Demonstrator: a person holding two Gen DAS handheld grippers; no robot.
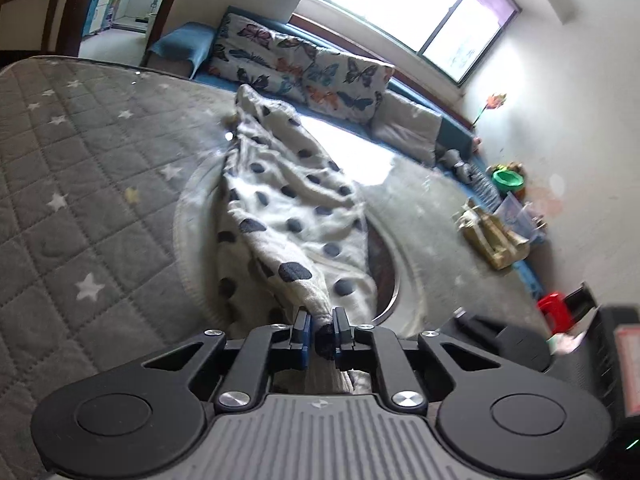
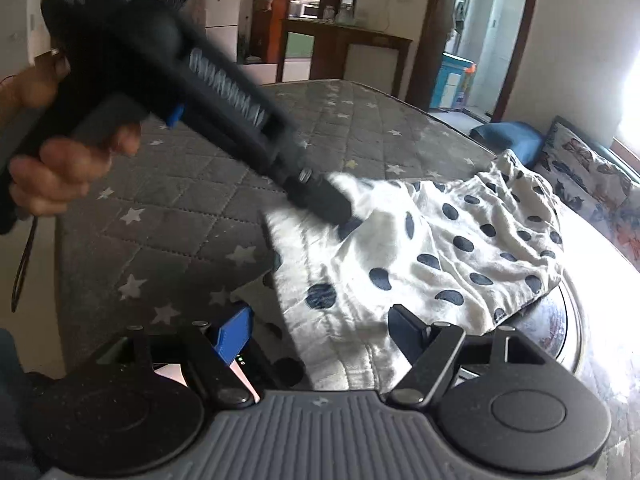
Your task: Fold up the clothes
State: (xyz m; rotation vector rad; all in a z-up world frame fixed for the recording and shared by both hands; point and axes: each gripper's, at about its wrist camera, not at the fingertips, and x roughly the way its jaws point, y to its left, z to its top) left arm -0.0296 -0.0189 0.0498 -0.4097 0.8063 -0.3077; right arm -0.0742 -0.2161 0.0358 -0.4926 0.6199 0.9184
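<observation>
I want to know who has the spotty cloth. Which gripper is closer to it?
Left. The left gripper is shut on the cloth; the right gripper is open, fingers either side of its edge.

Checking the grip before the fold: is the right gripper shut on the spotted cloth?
No: the right gripper has its jaws wide apart around the spotted cloth.
</observation>
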